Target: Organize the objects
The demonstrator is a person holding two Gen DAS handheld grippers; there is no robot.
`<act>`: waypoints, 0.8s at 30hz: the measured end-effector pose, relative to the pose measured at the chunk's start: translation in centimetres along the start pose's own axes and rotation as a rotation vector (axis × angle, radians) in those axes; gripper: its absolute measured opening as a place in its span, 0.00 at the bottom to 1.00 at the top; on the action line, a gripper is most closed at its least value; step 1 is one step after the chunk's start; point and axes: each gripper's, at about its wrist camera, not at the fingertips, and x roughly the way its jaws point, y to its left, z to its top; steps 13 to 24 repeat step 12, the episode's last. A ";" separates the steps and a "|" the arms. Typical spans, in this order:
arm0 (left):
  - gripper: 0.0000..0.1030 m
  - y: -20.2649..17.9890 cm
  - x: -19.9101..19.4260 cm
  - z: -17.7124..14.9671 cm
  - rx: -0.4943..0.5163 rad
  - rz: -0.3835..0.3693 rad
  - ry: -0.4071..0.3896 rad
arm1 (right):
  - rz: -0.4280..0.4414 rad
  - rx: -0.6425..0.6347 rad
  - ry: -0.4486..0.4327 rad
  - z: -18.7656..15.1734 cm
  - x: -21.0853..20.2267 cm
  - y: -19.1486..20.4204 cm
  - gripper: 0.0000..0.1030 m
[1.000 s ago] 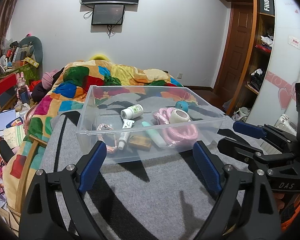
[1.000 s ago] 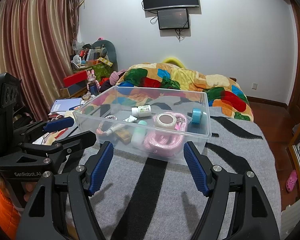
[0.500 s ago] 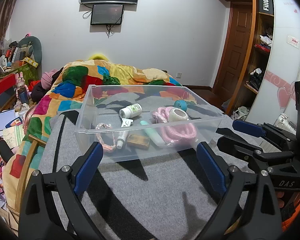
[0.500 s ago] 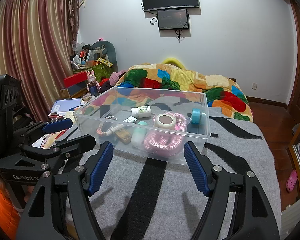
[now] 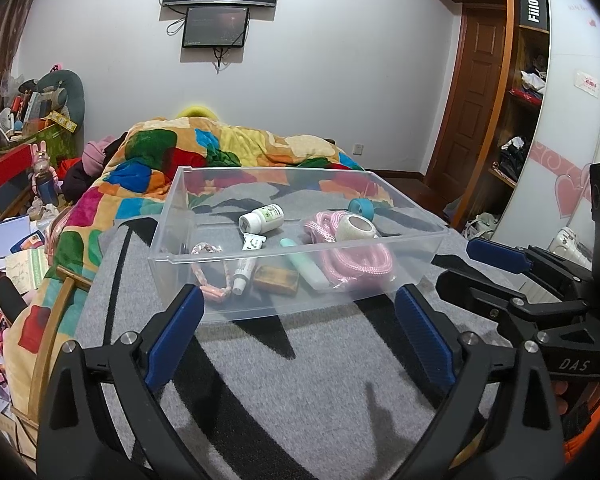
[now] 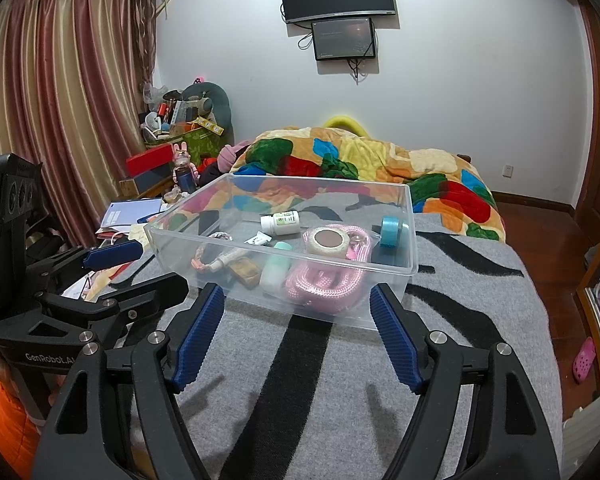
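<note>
A clear plastic bin (image 5: 292, 312) (image 6: 410, 216) sits on a grey, black-striped blanket. Inside lie a pink rope (image 5: 360, 260) (image 6: 324, 284), a white tape roll (image 5: 355, 229) (image 6: 327, 241), a blue tape roll (image 5: 361, 208) (image 6: 392, 231), a white bottle (image 5: 261, 218) (image 6: 281, 222), a mint tube (image 5: 306, 266) (image 6: 275, 270), a small white tube (image 5: 247, 262), a brown bar (image 5: 276, 279) and a braided band (image 5: 206, 268). My left gripper (image 5: 298, 332) and right gripper (image 6: 296, 334) are open and empty, just short of the bin's near wall.
A colourful quilt (image 5: 204, 152) lies behind the bin. Clutter, papers and boxes (image 5: 16, 240) crowd the floor at the left. A wardrobe with shelves (image 5: 540, 120) and a door stand at the right. Curtains (image 6: 60, 100) hang at the left.
Both grippers have drawn back slightly from the bin; the left gripper's fingers have spread a little wider. Nothing in the bin has moved.
</note>
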 end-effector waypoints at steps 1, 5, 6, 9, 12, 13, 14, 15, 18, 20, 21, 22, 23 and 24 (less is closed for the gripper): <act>0.95 0.0 0.0 0.0 -0.001 0.000 0.000 | -0.001 0.001 0.000 0.0 0.0 0.0 0.71; 0.95 0.0 0.0 0.0 -0.003 -0.001 0.001 | 0.000 0.007 0.000 -0.1 -0.2 -0.2 0.72; 0.95 0.0 0.0 0.0 -0.003 -0.001 -0.001 | 0.000 0.008 0.000 -0.1 -0.2 -0.2 0.72; 0.95 -0.1 0.0 0.0 -0.003 0.000 -0.003 | 0.000 0.009 0.000 -0.1 -0.2 -0.2 0.72; 0.98 0.0 0.0 0.0 -0.006 0.002 0.002 | -0.003 0.012 0.002 -0.1 -0.2 -0.3 0.74; 0.98 0.0 0.0 0.0 -0.006 0.002 0.002 | -0.003 0.012 0.002 -0.1 -0.2 -0.3 0.74; 0.98 0.0 0.0 0.0 -0.006 0.002 0.002 | -0.003 0.012 0.002 -0.1 -0.2 -0.3 0.74; 0.98 0.0 0.0 0.0 -0.006 0.002 0.002 | -0.003 0.012 0.002 -0.1 -0.2 -0.3 0.74; 0.98 0.0 0.0 0.0 -0.006 0.002 0.002 | -0.003 0.012 0.002 -0.1 -0.2 -0.3 0.74; 0.98 0.0 0.0 0.0 -0.006 0.002 0.002 | -0.003 0.012 0.002 -0.1 -0.2 -0.3 0.74; 0.98 0.0 0.0 0.0 -0.006 0.002 0.002 | -0.003 0.012 0.002 -0.1 -0.2 -0.3 0.74; 0.98 0.0 0.0 0.0 -0.006 0.002 0.002 | -0.003 0.012 0.002 -0.1 -0.2 -0.3 0.74; 0.98 0.0 0.0 0.0 -0.006 0.002 0.002 | -0.003 0.012 0.002 -0.1 -0.2 -0.3 0.74; 0.98 0.0 0.0 0.0 -0.006 0.002 0.002 | -0.003 0.012 0.002 -0.1 -0.2 -0.3 0.74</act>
